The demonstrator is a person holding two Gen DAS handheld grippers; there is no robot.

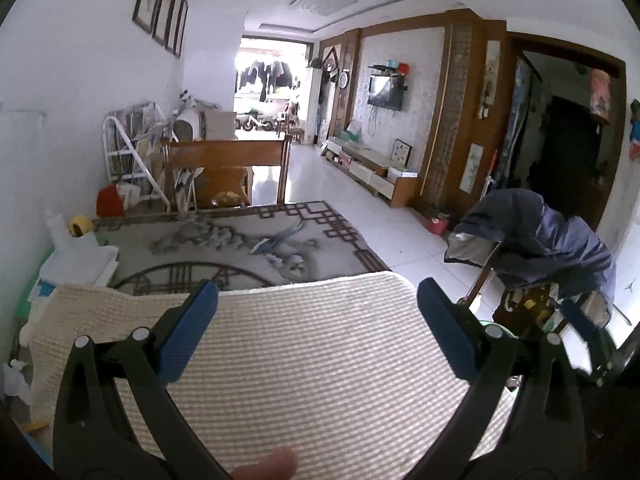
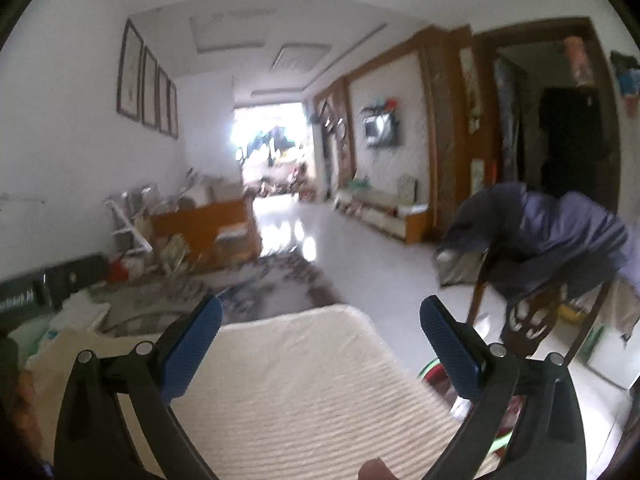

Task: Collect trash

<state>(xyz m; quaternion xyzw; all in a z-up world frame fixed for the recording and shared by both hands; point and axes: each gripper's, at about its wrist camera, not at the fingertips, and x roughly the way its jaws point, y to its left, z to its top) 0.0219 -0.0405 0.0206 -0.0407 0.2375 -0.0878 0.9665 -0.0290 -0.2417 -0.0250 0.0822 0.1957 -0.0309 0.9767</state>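
My left gripper (image 1: 318, 292) is open, its blue pads (image 1: 192, 332) spread wide with nothing between them. It hangs over a cream ribbed mat (image 1: 312, 360). My right gripper (image 2: 322, 308) is open too and holds nothing, above the same cream mat (image 2: 296, 384). The right wrist view is blurred. In the left wrist view a blurred part of the right gripper (image 1: 584, 332) shows at the right edge. A green-rimmed container with red contents (image 2: 436, 372) lies low on the right, past the mat's edge. White crumpled paper (image 1: 14, 376) sits at the far left. A person's fingertip (image 1: 266, 464) shows at the bottom.
A patterned grey rug (image 1: 248, 244) lies beyond the mat. A wooden chair draped with a blue jacket (image 1: 540, 240) stands on the right. White boxes (image 1: 76, 260) and a yellow tape roll (image 1: 80, 225) crowd the left wall. A wooden bench (image 1: 228, 164) stands further back, with white tiled floor (image 1: 400, 236) alongside.
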